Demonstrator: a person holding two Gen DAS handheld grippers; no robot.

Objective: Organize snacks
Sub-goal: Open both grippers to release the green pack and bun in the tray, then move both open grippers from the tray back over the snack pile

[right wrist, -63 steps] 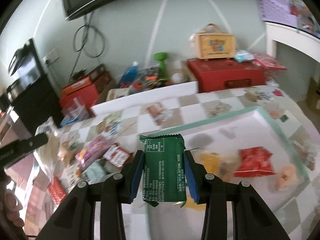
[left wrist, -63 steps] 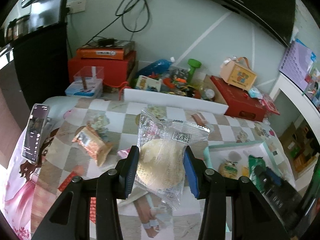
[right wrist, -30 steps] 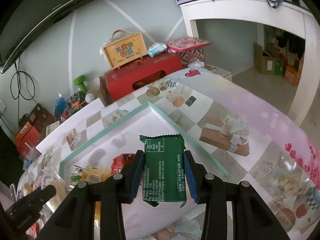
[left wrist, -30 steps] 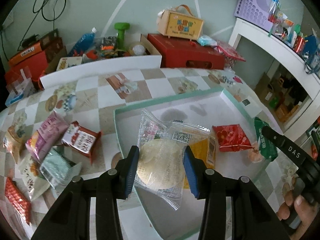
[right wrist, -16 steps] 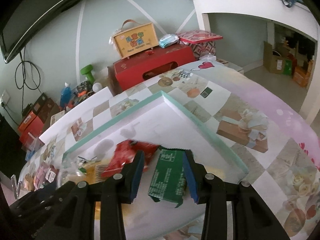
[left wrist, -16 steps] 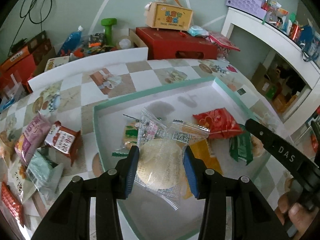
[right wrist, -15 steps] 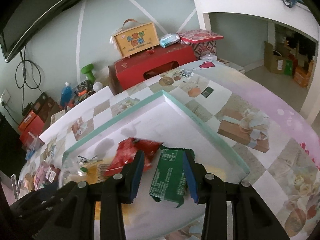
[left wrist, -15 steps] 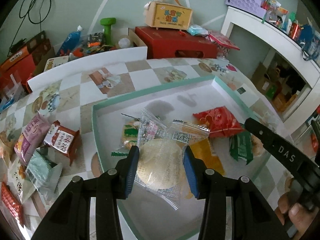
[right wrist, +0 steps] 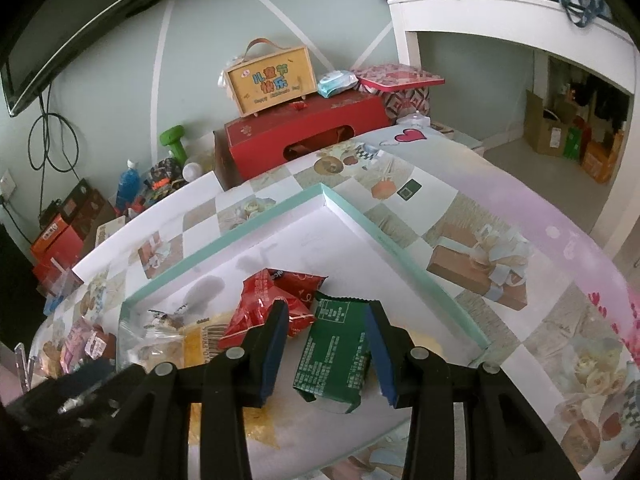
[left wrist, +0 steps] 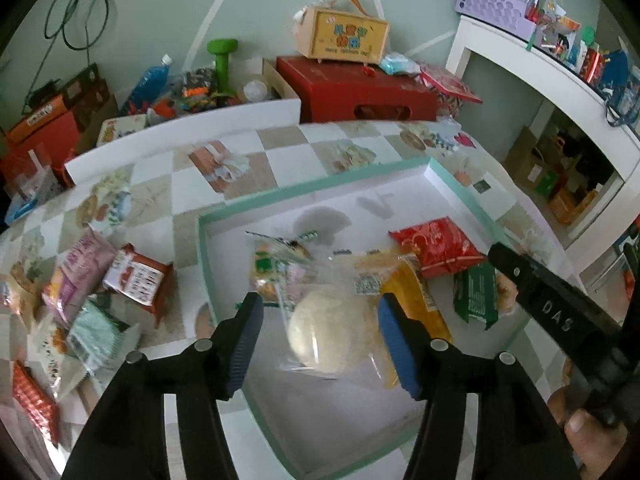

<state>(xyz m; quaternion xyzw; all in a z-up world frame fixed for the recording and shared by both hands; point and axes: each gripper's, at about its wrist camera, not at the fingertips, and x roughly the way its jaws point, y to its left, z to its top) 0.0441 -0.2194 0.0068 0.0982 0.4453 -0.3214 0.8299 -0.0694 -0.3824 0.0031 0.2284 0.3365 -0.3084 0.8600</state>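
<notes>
A white tray with a mint rim [left wrist: 320, 182] lies on the patterned table. My left gripper [left wrist: 320, 344] hangs over its near part with jaws opening. A clear packet with a round pale cake [left wrist: 332, 328] is blurred between the pads, which stand apart from it. My right gripper [right wrist: 326, 348] is over the tray's right end, jaws opening slightly. The green packet [right wrist: 336, 356] lies tilted in the tray between them, with a gap at the left pad. A red packet [right wrist: 268, 300] and a yellow one [left wrist: 416, 300] also lie in the tray.
Several loose snack packets lie left of the tray, among them a red-brown one [left wrist: 140, 276] and a pink one [left wrist: 76, 264]. Behind the table stand a red box [left wrist: 356, 92], a yellow case [left wrist: 344, 36] and a green dumbbell [left wrist: 222, 64]. A hand [left wrist: 588, 436] grips the right tool.
The left jaws have spread and the clear packet has dropped away from the pads. The green packet left the right grip half a second ago and lies in the tray.
</notes>
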